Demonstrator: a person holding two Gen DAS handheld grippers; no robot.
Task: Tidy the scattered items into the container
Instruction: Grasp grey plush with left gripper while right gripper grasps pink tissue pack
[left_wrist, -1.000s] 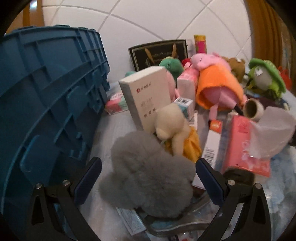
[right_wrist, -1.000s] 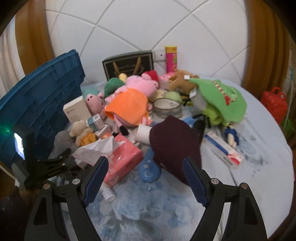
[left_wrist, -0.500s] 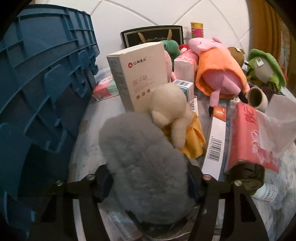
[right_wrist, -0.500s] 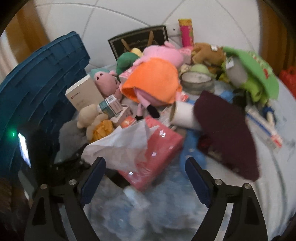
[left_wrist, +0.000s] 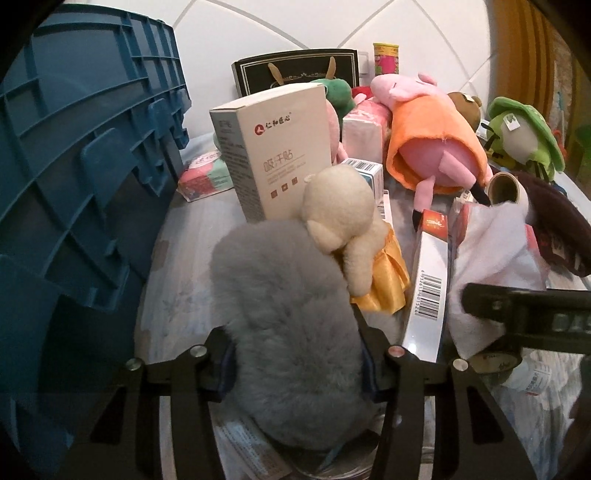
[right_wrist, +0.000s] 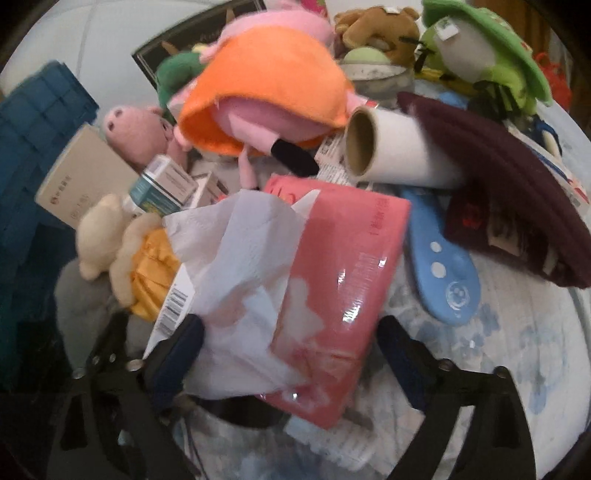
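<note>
The blue crate is the largest thing in view and serves as the landmark; it fills the left side of the left wrist view, its ribbed wall rising beside the cloth-covered counter.

Just right of the crate, the grey plush lies with its long axis running away from the camera, its far end pointing toward the white box that stands upright farther from the crate. The left tongs are closed on the near end of this grey plush, one finger pressed into each side of the fur.

Farther right of the crate, the pink tissue pack lies with its long axis running from the camera up toward the paper roll, a white tissue spilling from its opening on the crate side. The right tongs stand spread, one finger at each side of the pack's near end; whether they touch it cannot be told.

Between the grey plush and the tissue pack, the cream plush in a yellow skirt leans on the grey fur. Beyond it lies the pig plush in an orange dress, legs toward the camera.
</note>
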